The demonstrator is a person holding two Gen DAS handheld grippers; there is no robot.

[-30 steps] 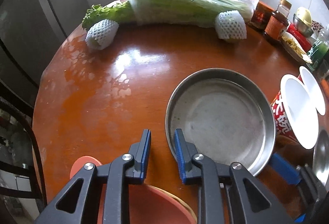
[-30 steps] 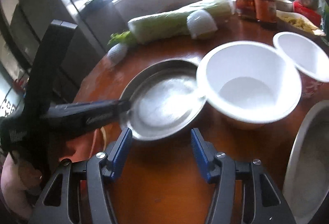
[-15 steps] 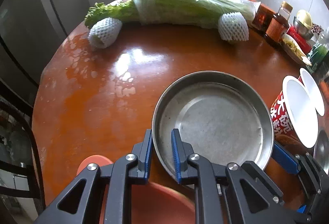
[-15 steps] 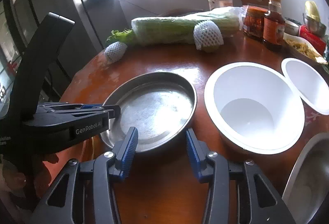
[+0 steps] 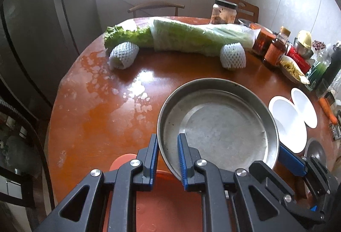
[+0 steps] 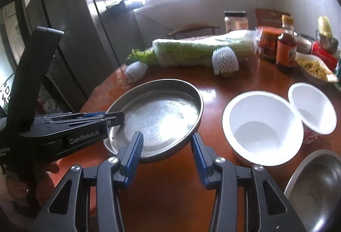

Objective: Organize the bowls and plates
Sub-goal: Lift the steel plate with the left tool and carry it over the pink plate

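Two white paper bowls, one (image 6: 263, 127) larger than the other (image 6: 312, 107), are sitting beside one round steel pan (image 6: 156, 115). One steel bowl (image 6: 317, 189) is showing at the edge. Two foam-netted fruits (image 5: 232, 56) (image 5: 123, 55), one bagged cabbage (image 5: 198, 36) and one orange plate (image 5: 162, 208) are sharing the desk (image 5: 96, 116).

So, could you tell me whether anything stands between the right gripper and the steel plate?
Nothing visible does. The right gripper is open right at the near rim of the steel plate, which the left gripper already clamps at its edge.
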